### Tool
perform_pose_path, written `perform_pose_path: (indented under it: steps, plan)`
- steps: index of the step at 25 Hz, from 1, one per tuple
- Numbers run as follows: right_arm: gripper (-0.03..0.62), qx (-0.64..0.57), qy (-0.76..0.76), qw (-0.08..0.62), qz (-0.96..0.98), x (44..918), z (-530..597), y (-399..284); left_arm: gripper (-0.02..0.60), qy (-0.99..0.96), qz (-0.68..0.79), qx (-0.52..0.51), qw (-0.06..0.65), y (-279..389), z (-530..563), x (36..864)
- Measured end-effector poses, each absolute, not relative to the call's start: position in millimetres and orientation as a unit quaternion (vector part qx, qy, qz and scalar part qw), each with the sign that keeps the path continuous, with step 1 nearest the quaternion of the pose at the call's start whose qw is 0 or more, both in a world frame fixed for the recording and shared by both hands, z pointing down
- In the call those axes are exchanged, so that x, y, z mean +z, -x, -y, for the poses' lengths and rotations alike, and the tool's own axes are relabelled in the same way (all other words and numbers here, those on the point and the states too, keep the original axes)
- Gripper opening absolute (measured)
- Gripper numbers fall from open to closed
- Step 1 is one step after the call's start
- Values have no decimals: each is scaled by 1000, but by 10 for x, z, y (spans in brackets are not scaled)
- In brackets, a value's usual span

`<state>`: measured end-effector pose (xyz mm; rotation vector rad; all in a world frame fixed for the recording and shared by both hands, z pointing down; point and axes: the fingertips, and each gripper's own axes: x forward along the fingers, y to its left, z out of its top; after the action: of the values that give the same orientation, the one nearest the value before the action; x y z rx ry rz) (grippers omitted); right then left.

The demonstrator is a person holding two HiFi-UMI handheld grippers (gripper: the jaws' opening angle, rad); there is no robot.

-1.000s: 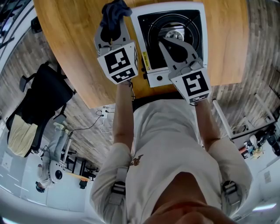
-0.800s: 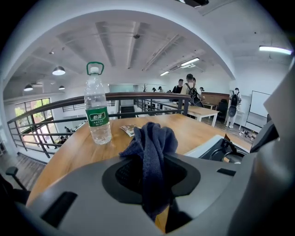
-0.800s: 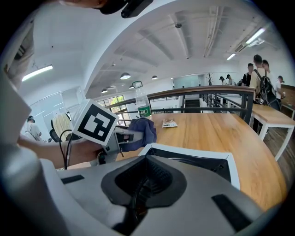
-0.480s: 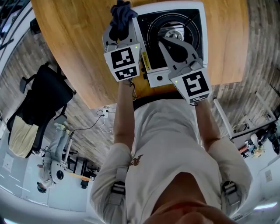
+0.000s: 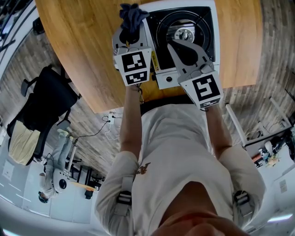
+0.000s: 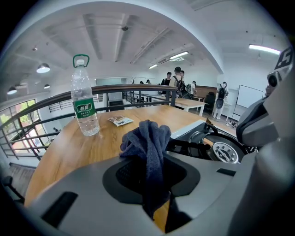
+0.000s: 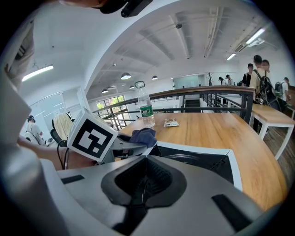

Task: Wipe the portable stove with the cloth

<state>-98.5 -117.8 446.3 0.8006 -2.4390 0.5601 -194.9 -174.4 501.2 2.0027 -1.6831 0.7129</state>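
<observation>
On the wooden table [image 5: 83, 55] the portable stove [image 5: 205, 23] lies far right; wiping seems not yet begun. The left gripper [image 5: 131, 30] pinches the dark blue cloth [image 5: 131, 14] at the stove's left edge, and next should press it onto the top. The right gripper [image 5: 171, 45], pressed together and empty, hovers over the burner. How full the capped water bottle [image 6: 85, 106] is, I cannot tell.

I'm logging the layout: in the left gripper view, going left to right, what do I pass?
water bottle → small packet → cloth → portable stove
</observation>
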Motion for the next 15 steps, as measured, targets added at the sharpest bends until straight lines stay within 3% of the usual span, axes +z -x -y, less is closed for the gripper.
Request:
perform_pose_path:
  steps: [15]
  plan:
    - [21, 202, -310, 252, 894, 4390, 950, 927, 109, -733, 590, 232, 247, 1868, 1456, 5005]
